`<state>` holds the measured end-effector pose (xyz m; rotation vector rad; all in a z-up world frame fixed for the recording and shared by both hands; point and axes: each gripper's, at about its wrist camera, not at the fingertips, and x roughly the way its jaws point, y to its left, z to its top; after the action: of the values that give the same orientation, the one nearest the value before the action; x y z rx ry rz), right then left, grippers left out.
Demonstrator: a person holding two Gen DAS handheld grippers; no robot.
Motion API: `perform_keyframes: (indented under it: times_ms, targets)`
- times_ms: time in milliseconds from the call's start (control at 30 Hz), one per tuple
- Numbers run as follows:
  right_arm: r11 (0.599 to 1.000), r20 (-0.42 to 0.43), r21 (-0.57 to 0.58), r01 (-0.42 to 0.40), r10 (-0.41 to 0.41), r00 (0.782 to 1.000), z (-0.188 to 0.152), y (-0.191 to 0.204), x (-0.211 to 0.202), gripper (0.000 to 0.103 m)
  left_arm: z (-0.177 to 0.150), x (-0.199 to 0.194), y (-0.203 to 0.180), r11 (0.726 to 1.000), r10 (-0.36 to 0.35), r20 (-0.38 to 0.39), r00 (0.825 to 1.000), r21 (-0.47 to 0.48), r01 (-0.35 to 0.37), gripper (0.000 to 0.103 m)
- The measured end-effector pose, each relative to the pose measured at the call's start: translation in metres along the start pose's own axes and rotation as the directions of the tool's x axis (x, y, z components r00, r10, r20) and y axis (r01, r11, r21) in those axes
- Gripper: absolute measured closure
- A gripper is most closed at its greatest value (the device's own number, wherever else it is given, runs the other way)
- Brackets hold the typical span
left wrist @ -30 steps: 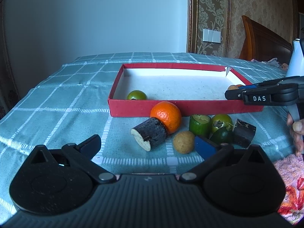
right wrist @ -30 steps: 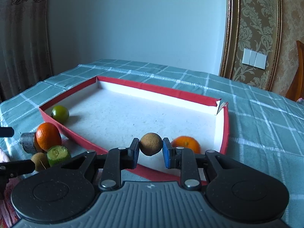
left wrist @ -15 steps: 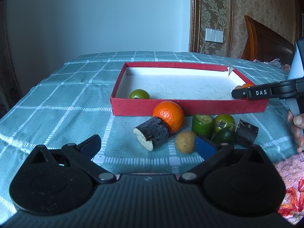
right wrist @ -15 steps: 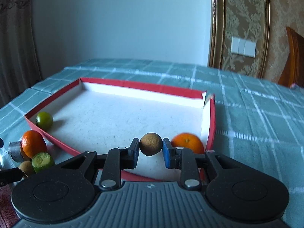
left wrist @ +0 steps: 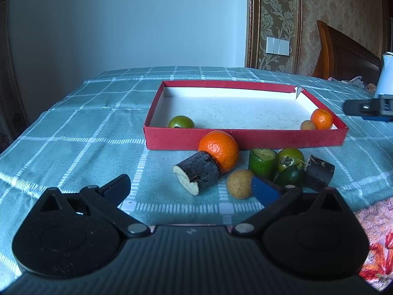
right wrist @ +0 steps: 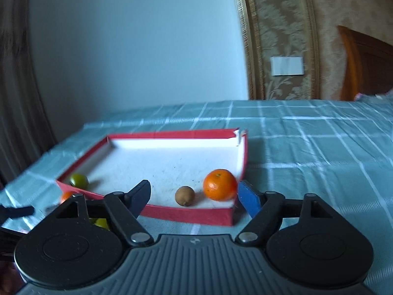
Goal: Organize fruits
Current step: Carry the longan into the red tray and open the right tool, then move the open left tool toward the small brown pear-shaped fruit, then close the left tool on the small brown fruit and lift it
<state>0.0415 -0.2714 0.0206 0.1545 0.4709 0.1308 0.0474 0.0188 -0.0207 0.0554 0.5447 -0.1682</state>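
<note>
Brown round fruit (right wrist: pixel 185 196) sits in red tray (right wrist: pixel 189 214) beside orange (right wrist: pixel 220 184); right gripper (right wrist: pixel 194 195) jaws opening, nothing between; left gripper (left wrist: pixel 191 188) spread wide, empty.

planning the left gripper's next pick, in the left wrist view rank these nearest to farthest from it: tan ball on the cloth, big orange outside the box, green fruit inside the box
1. The tan ball, on the cloth right beside the left gripper's right finger.
2. The big orange, farther back, against the red box's front wall.
3. The green fruit, inside the box near its front left corner.
</note>
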Motion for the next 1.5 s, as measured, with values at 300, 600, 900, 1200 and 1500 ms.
perform_keyframes:
  times_ms: [300, 600, 900, 1200, 1500]
  targets:
    - [0.964, -0.032, 0.265, -0.033, 0.043, 0.999, -0.035, -0.053, 0.009, 0.025, -0.002, -0.008, 0.001, 1.000, 0.029, 0.044, 0.999, -0.007, -0.029, 0.000]
    - [0.955, -0.016, 0.290, -0.060, 0.068, 0.998, -0.038, -0.059, 0.008, 0.025, -0.006, -0.020, -0.009, 0.998, -0.029, 0.113, 0.993, 0.053, 0.023, 0.001]
    - [0.952, -0.019, 0.296, -0.074, 0.083, 0.996, -0.039, -0.059, 0.010, 0.024, -0.010, -0.022, -0.022, 0.988, -0.086, 0.119, 0.989, 0.135, 0.069, 0.030]
    - [0.953, -0.019, 0.293, -0.076, 0.086, 0.996, -0.039, -0.059, 0.010, 0.022, -0.012, -0.017, -0.034, 0.974, -0.110, 0.087, 0.990, 0.207, 0.091, 0.067]
    - [0.952, -0.016, 0.297, -0.077, 0.086, 0.996, -0.039, -0.059, 0.010, 0.022, -0.010, -0.008, -0.049, 0.957, -0.133, 0.025, 0.991, 0.263, 0.121, 0.067]
